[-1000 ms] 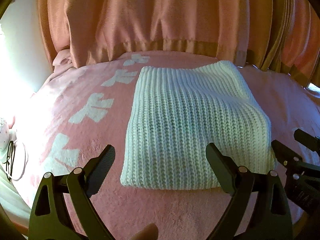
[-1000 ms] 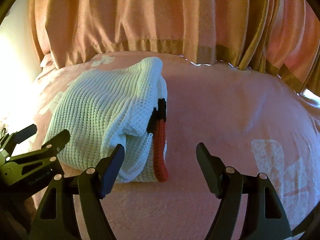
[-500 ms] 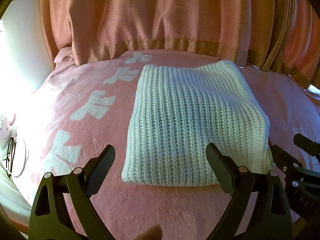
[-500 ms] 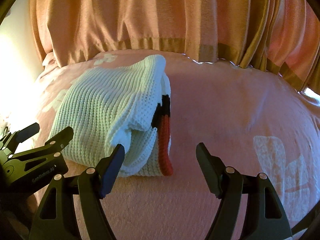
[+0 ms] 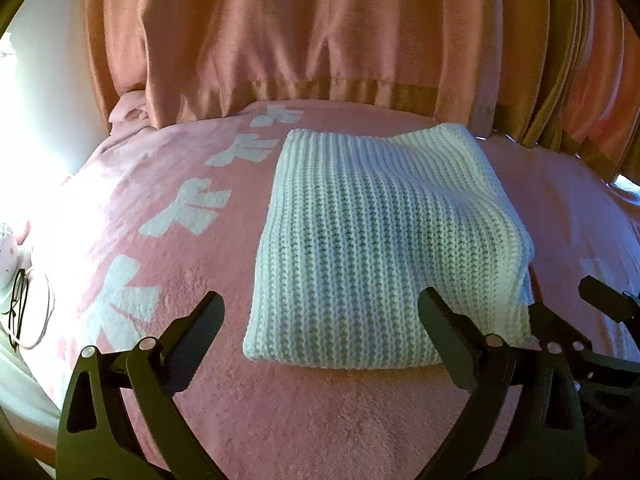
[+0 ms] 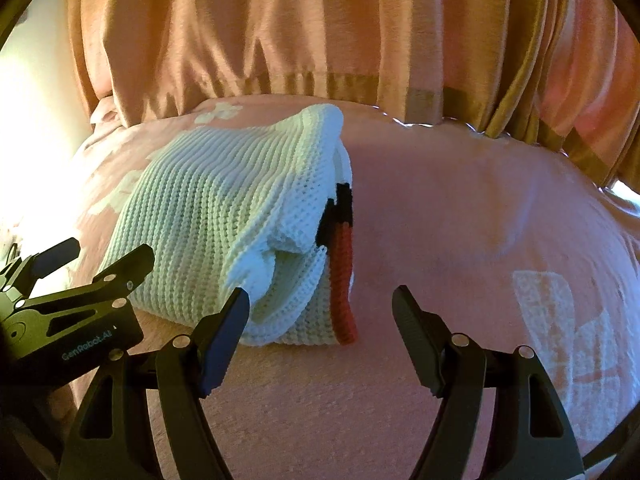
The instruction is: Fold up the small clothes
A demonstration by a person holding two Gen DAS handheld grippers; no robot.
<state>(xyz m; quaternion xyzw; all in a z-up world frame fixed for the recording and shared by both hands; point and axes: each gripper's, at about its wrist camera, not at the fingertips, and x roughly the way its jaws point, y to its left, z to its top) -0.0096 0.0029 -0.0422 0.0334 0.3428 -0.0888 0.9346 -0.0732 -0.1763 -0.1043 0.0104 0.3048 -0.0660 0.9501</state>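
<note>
A folded white knitted sweater [image 5: 380,240] lies on a pink blanket [image 5: 320,420]. In the right wrist view the sweater [image 6: 224,220] shows its open side with a red and black trim [image 6: 342,280]. My left gripper [image 5: 320,332] is open and empty, just short of the sweater's near edge. My right gripper [image 6: 320,320] is open and empty, in front of the sweater's right corner. The left gripper also shows in the right wrist view [image 6: 96,256], and the right gripper in the left wrist view [image 5: 576,320].
Orange-pink curtains [image 5: 320,40] hang behind the bed. The blanket has white bow patterns [image 5: 188,208]. Glasses and a cord [image 5: 24,308] lie at the bed's left edge. Bare blanket [image 6: 480,220] stretches to the right of the sweater.
Both grippers have drawn back a little from the sweater, which now sits slightly higher in both views. The sweater has not moved on the blanket.
</note>
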